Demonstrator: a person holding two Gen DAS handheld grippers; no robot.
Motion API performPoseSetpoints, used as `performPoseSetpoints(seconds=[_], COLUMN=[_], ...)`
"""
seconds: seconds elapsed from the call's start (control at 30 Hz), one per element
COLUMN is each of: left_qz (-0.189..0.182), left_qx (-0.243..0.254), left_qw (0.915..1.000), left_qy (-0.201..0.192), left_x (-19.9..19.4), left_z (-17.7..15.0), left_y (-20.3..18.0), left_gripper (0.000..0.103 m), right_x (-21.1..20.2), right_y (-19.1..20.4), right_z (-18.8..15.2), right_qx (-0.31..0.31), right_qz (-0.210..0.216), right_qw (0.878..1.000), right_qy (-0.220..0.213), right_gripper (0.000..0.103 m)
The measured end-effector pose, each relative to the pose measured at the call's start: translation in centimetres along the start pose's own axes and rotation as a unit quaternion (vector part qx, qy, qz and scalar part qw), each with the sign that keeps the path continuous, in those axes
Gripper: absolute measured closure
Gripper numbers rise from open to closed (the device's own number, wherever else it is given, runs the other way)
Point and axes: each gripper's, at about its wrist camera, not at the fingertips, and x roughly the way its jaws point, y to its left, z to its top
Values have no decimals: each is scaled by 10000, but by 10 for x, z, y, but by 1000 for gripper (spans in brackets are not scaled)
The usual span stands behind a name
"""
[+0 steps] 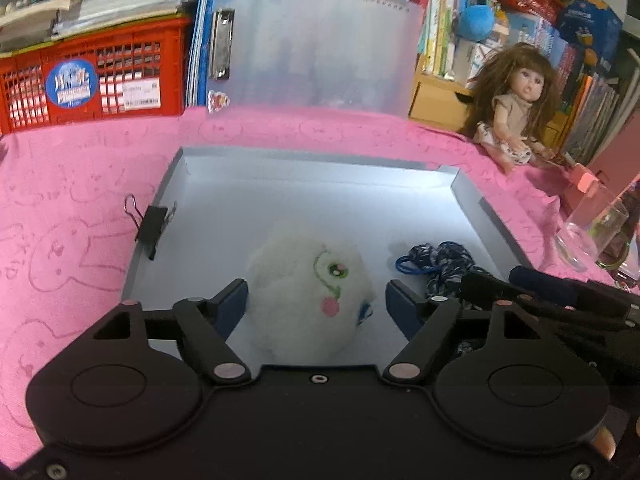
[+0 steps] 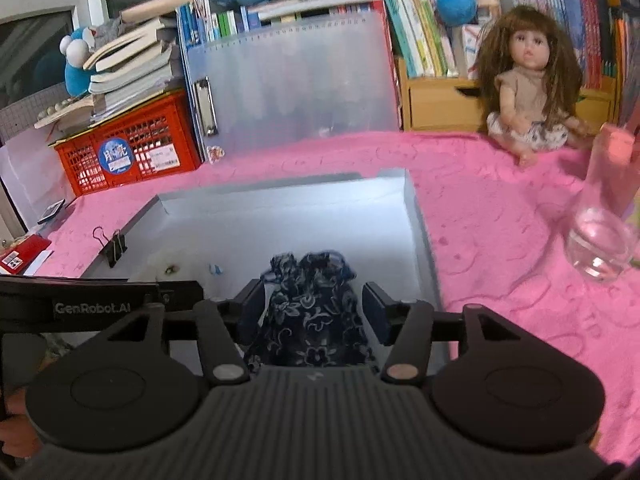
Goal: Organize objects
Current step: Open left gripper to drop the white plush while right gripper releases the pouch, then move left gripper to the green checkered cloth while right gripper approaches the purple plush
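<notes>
Your left gripper (image 1: pixel 316 300) and right gripper (image 2: pixel 314 306) stand open, pads clear of the white plush ball (image 1: pixel 308 296) and floral pouch (image 2: pixel 310 312) resting in the grey tray (image 1: pixel 256 178) mid-tabletop; placing looks finished, so next you likely back both away.

Fluffy white plush ball (image 1: pixel 308 292) on smooth, matt grey card tray (image 1: pixel 320 184). Dark floral cloth pouch (image 2: pixel 308 316), soft and matt. Embossed pink terry cloth (image 2: pixel 500 208) over surface. Glossy clear glass jar (image 2: pixel 600 240). Red plastic lattice crate (image 1: pixel 92 80).
</notes>
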Motion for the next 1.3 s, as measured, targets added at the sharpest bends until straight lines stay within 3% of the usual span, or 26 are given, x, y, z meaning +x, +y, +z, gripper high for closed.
performPoseSetpoints(seconds=[0.33,0.77,1.3], left_qz=[-197,-263,-364], left_qx=[115,633,683], left_qw=[9990,9926,9899], left_qy=[-372,-1006,-1186], left_x=[-43,-104,-127], left_z=[-4,-35,-74], left_y=[1,-6,5], left_gripper=[16,8,4], right_x=[-38,-86,-108], right_y=[-8,-5,7], right_z=[2,-14,-49], right_qx=[78,-137,-623], right_qz=[57,213,184], right_qw=[9993,9963,9936], right_qy=[-359,-816,-920], right_gripper=[24,16,8])
